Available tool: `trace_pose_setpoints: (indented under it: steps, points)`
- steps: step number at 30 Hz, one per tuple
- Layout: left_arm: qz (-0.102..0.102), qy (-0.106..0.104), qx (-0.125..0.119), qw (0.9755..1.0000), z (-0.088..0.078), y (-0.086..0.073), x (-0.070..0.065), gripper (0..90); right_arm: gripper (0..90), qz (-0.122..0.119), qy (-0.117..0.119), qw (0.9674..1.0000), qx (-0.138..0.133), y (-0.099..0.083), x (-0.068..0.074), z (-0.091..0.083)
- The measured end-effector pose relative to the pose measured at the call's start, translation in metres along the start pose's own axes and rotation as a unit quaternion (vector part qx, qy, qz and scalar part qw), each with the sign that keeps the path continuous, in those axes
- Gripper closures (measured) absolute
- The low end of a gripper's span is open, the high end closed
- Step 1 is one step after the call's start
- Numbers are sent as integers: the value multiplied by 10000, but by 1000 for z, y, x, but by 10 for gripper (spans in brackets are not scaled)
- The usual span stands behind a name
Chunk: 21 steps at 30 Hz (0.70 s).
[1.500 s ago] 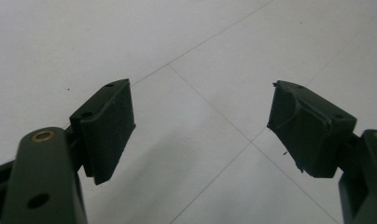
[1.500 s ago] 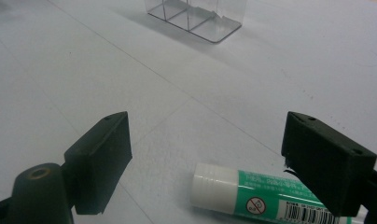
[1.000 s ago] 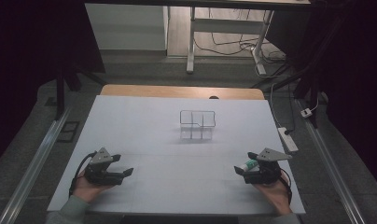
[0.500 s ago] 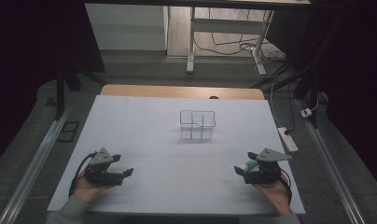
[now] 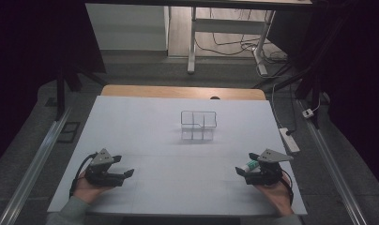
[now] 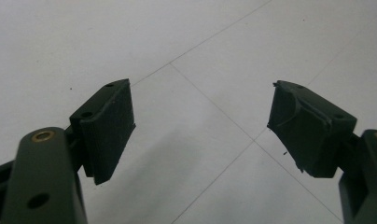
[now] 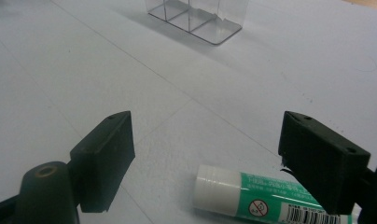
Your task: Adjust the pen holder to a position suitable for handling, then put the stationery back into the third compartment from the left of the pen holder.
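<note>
White desk (image 5: 178, 140): glue stick (image 7: 270, 198) lying crosswise between wide-open, empty right gripper (image 7: 219, 154) fingers — left gripper (image 6: 200, 126) fingers open, empty, far off.

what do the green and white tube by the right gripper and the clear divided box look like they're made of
The tube looks like smooth plastic: a matte white cap and a glossy green printed label with a barcode, which may be paper or film. The box seems to be clear hard plastic, likely acrylic: the table shows through its thin walls and the edges catch light; glass can't be ruled out.
</note>
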<state>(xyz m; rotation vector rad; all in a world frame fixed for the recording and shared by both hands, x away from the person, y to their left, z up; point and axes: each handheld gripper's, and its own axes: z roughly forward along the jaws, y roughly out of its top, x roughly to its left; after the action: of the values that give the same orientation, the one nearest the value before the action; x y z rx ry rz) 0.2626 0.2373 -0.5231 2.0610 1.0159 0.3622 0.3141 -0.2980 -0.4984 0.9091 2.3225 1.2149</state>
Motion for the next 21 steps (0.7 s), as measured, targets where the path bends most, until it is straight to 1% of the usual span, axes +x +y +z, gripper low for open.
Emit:
trace_pose_setpoints:
  steps: [4, 7, 8, 11, 12, 14, 15, 18, 19, 21]
  points:
    - [10, -14, 18, 10000, 0, -1, -1, 219, 185, -26, -12, 10000, -38, 1, 0, -1]
    - [20, -15, 22, 10000, 0, -1, -1, 219, 185, -64, 13, 10000, -26, 3, -1, -2]
    - [16, -8, 19, 10000, -1, -2, -1, 219, 184, -71, 24, 10000, -58, 4, -1, -1]
    - [1, 20, 4, 10000, -2, -3, -1, 219, 178, -133, 40, 9999, -67, 8, -1, -1]
    - [-2, 29, -4, 10000, -2, -3, -1, 219, 169, -188, 53, 9998, -80, 9, -1, -1]
    - [1, 34, -7, 10000, -3, -2, -1, 219, 146, -250, 181, 9995, 0, 15, -4, -1]
    - [1, 36, -6, 10000, -3, -2, -2, 219, 146, -250, 181, 9995, 0, 15, -4, -1]
    - [6, 49, -1, 10000, -4, -3, -2, 219, 147, -356, 342, 9986, 169, 20, -7, -1]
    - [5, 48, -1, 10000, -4, -3, -2, 219, 149, -415, 337, 9982, 281, 22, -7, -2]
    - [5, 37, -6, 10000, -4, -3, -2, 219, 150, -570, 458, 9964, 420, 27, -9, -2]
